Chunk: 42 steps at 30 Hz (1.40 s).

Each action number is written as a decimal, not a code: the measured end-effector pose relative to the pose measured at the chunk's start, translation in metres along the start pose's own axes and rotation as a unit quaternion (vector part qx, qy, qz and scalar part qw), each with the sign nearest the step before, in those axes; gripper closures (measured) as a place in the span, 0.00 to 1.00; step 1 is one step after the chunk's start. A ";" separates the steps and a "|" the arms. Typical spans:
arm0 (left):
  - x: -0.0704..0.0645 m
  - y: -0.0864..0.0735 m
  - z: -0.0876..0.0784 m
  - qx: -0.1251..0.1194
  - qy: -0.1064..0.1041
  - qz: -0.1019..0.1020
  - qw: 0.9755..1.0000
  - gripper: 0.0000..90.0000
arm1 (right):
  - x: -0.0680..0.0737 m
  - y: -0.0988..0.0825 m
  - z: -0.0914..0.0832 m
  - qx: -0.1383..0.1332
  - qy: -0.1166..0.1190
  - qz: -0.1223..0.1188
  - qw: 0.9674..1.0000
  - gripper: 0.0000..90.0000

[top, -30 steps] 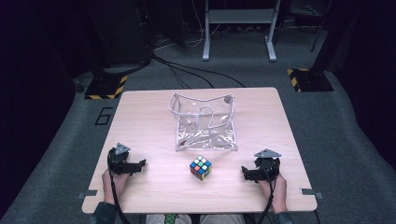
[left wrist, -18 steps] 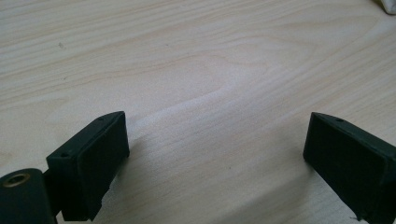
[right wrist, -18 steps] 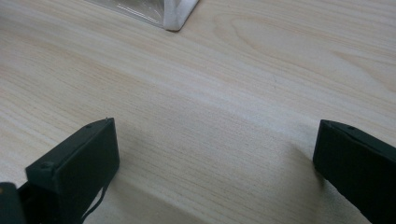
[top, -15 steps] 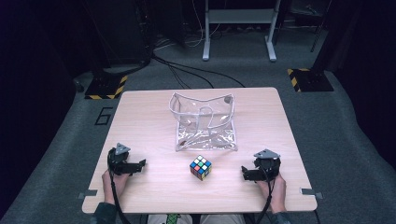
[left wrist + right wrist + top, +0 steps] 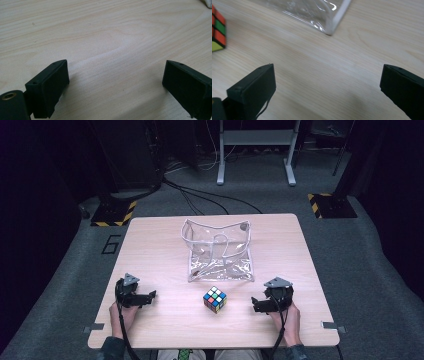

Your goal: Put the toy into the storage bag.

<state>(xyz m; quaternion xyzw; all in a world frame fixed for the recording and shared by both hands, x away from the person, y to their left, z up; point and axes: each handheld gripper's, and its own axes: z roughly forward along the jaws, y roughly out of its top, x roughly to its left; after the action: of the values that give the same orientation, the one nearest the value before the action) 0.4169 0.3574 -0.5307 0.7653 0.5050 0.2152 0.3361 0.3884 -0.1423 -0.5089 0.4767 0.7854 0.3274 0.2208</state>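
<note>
A coloured puzzle cube (image 5: 215, 299) sits on the wooden table (image 5: 160, 250) near the front middle. Behind it stands a clear plastic pouch (image 5: 218, 251) with white trim, its mouth open upward. My left gripper (image 5: 148, 296) rests at the front left, open, with bare wood between its jaws (image 5: 115, 75). My right gripper (image 5: 256, 303) rests at the front right, open and holding nothing (image 5: 327, 82). In the right gripper view the cube (image 5: 218, 28) shows at the left edge and a corner of the pouch (image 5: 319, 12) lies ahead.
Each gripper is held by a hand (image 5: 121, 317) coming in from the table's front edge. Beyond the table are grey carpet, black cables (image 5: 200, 195), a metal stand (image 5: 255, 150) and yellow-black striped floor plates (image 5: 327, 205).
</note>
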 end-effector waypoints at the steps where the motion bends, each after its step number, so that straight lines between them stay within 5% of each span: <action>1: 0.000 0.000 0.000 0.000 0.000 0.000 1.000 0.07 | 0.002 0.002 -0.001 0.000 0.005 -0.006 1.000 0.00; 18: 0.001 0.000 0.000 0.002 0.000 0.001 1.000 0.08 | 0.039 0.028 -0.002 -0.011 0.052 -0.038 0.998 0.01; 42: 0.001 0.000 -0.001 0.004 0.000 0.004 1.000 0.08 | 0.070 0.050 -0.009 -0.023 0.109 -0.074 0.991 0.01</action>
<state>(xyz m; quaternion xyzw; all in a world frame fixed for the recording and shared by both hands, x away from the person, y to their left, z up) 0.4170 0.3584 -0.5301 0.7688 0.5025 0.2148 0.3321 0.3813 -0.0661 -0.4691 0.3736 0.8300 0.3781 0.1688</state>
